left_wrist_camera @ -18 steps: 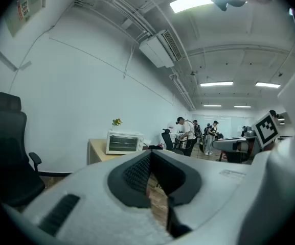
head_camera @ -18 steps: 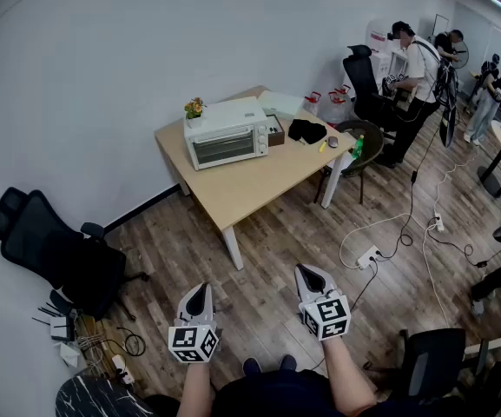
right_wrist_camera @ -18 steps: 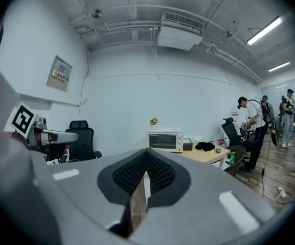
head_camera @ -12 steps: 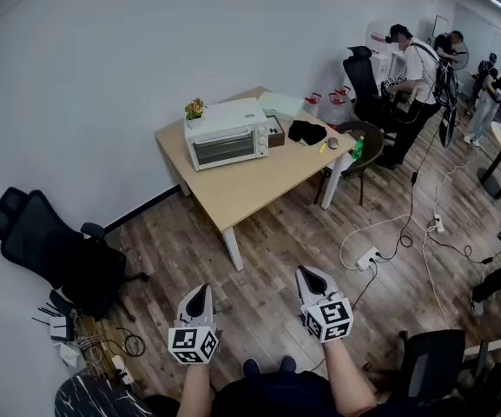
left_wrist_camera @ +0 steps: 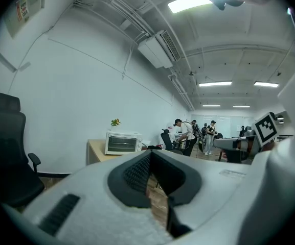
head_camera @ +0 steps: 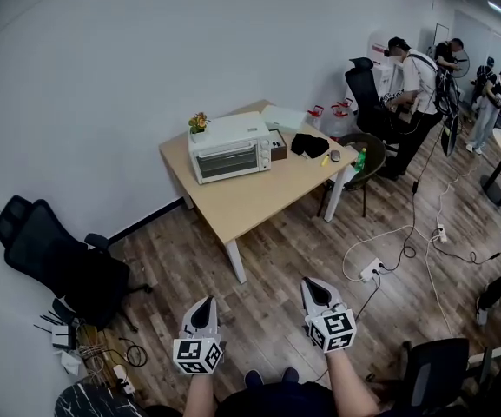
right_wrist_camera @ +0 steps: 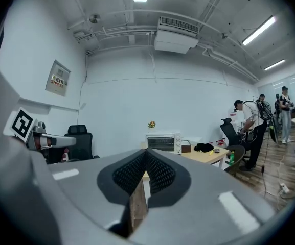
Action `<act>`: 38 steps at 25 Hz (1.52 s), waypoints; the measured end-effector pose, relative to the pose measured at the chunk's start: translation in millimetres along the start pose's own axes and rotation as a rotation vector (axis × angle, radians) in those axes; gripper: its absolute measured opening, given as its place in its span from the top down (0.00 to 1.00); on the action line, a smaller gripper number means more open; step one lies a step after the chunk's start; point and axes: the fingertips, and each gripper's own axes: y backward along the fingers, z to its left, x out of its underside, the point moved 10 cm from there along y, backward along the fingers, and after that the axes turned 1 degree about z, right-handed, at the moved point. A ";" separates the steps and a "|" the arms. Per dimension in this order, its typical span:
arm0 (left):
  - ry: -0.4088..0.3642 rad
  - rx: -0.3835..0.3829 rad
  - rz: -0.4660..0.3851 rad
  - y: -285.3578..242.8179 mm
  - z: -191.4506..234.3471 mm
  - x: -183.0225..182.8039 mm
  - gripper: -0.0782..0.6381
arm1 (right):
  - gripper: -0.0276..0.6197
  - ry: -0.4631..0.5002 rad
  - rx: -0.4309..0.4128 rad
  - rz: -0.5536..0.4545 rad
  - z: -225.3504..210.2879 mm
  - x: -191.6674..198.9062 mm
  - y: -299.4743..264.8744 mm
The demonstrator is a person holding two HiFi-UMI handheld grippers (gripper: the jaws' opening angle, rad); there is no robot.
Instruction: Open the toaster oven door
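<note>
Head view puts your left gripper (head_camera: 206, 304) and right gripper (head_camera: 313, 286) low in the frame, side by side over the wood-plank floor (head_camera: 276, 250), both pointing toward the table (head_camera: 250, 194) and well apart from it. In the left gripper view your jaws meet at their tips with nothing between them; only floor shows through the slit behind the pads. The right gripper view shows the same: jaws together at the tips and empty.

The toaster oven (head_camera: 228, 150) sits on the far half of the table, close to the white wall, with its glass door upright and closed and its knobs on its right side. A small pot of flowers (head_camera: 199, 122) shows at the oven's back left corner. A brown box (head_camera: 277, 144) stands just beside the oven's knob side, and a black bundle (head_camera: 308, 145) lies further along the tabletop.

A black office chair (head_camera: 55, 263) stands against the wall to your left. A white power strip (head_camera: 372, 272) with its cable lies on the floor to your right, and several people (head_camera: 415, 76) stand at the far right of the room.
</note>
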 end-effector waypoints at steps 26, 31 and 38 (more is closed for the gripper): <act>-0.022 -0.110 -0.053 -11.7 -62.2 6.2 0.90 | 0.94 -0.030 -0.087 0.003 -58.7 20.9 15.9; -0.018 -0.137 -0.058 -18.4 -60.6 9.2 0.90 | 0.94 -0.035 -0.105 0.003 -63.0 23.7 3.4; 0.004 -0.139 -0.079 -50.4 -38.9 9.3 0.90 | 0.94 -0.042 -0.088 -0.013 -74.3 21.3 -28.9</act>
